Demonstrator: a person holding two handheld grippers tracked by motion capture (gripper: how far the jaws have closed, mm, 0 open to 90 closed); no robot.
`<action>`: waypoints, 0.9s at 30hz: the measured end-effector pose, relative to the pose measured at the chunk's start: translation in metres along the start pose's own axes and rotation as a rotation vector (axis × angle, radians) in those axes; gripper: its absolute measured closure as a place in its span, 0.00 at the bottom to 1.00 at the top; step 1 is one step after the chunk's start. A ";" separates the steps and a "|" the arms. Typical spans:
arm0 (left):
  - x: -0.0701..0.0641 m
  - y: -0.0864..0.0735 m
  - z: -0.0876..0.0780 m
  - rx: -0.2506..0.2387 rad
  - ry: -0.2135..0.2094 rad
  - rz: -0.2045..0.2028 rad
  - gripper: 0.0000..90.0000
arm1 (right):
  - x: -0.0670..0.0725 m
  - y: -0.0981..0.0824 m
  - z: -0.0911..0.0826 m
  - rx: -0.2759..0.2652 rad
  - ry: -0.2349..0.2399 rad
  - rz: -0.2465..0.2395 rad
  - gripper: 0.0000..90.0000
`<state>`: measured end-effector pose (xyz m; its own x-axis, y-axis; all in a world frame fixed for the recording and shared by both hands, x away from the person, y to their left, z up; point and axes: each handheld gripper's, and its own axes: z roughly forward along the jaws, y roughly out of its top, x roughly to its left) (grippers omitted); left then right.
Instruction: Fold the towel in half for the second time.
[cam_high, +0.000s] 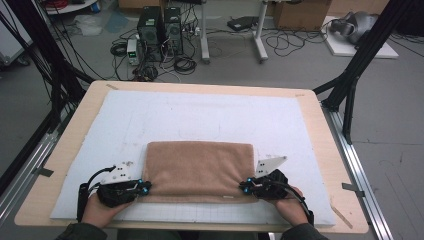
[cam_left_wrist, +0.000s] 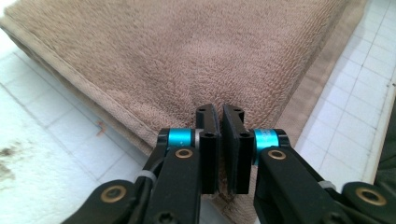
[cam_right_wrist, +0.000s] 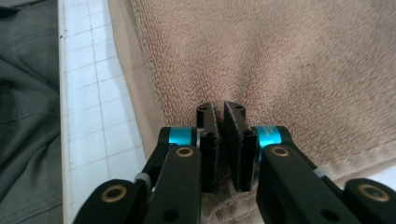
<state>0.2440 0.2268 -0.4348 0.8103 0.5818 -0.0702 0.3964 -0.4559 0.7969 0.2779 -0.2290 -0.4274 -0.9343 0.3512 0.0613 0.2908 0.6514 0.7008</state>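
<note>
Nearest the person, at the front edge of the surface, two hands come in from below, each with a hand-held gripper. The left hand-held gripper sits at the towel's near left corner, and in the left gripper view its jaws are pressed together with a fold of the towel's nap pinched between them, the cloth puckering toward the pads. The right hand-held gripper sits at the towel's near right corner; in the right gripper view its jaws are likewise closed on the cloth, with creases in the pile running into the pinch. The towel is tan, folded into a flat rectangle, and lies on the white gridded mat that covers most of the surface. Its long axis runs from left to right across the surface, parallel to the near edge, so that its short ends face the two hand-held grippers and its long sides face toward and away from the person. A flat hemmed band runs along the edge of the towel in both gripper views. The towel lies in the near half of the mat, roughly centred from left to right, with bare mat beyond it. No container stands on the surface. Beyond the towel, past the far edge of the surface, the floor carries two computer towers, loose cables and cardboard boxes.
</note>
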 end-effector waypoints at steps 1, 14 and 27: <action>-0.001 0.002 -0.004 -0.018 0.007 0.000 0.95 | 0.000 0.003 -0.003 -0.008 -0.003 -0.006 0.95; -0.017 -0.010 -0.010 -0.001 -0.013 0.014 0.95 | 0.013 -0.003 -0.021 -0.027 0.053 -0.015 0.95; -0.003 0.006 -0.015 -0.057 0.035 -0.009 0.74 | -0.005 -0.002 -0.020 -0.095 0.013 0.048 0.62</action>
<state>0.2376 0.2323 -0.4211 0.7908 0.6094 -0.0572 0.3775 -0.4121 0.8293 0.2782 -0.2450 -0.4149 -0.9225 0.3714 0.1049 0.3149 0.5671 0.7611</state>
